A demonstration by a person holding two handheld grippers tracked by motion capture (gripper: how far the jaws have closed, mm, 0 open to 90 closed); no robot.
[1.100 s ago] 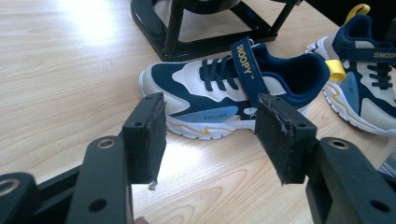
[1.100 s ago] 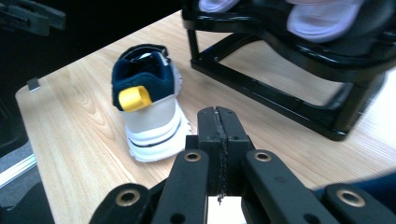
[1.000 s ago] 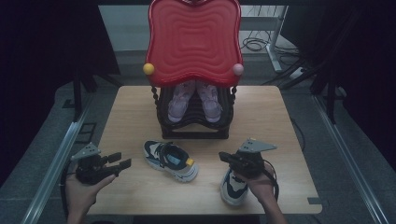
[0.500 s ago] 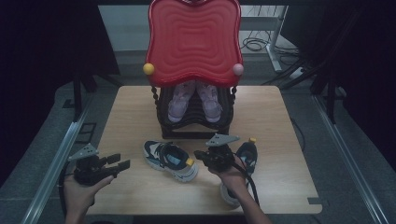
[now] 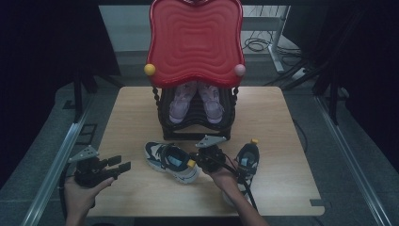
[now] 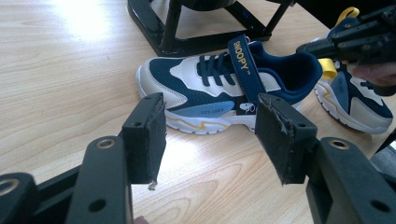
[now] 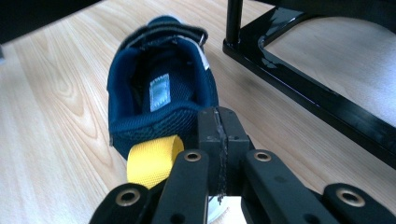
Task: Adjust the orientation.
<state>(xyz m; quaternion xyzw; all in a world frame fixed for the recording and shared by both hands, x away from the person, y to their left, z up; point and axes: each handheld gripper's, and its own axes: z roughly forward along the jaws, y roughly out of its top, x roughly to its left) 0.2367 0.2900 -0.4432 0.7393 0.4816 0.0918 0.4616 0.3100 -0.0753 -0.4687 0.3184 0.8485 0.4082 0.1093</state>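
Since a second ago your right gripper (image 5: pixel 201 162) has swung from the shoe at the right of the table across toward the middle shoe (image 5: pixel 171 160), while your left gripper (image 5: pixel 120 165) has kept its place.

Taking that middle shoe as the landmark: your left gripper sits nearer you and off to its left, near the table's (image 5: pixel 131 197) front left edge. Its fingers (image 6: pixel 145 135) are spread wide with nothing between them, and in the left gripper view the shoe lies beyond them on its sole, white and navy with a strap across the laces.

Your right gripper is right at the shoe's heel. In the right gripper view its fingers (image 7: pixel 218 126) are pressed flat together just behind the navy heel collar, beside the yellow pull loop (image 7: pixel 153 160). They hold nothing; whether they touch the heel you cannot tell.

The second shoe (image 5: pixel 245 160) of the same pair lies to the right of the landmark shoe, just past your right hand (image 5: pixel 225 179), its own yellow loop pointing away from you.

Farther back from the landmark shoe stands the black rack (image 5: pixel 195 127), with a pair of pink shoes (image 5: pixel 196 100) on it, and a red wavy panel (image 5: pixel 195 42) rises over the rack.
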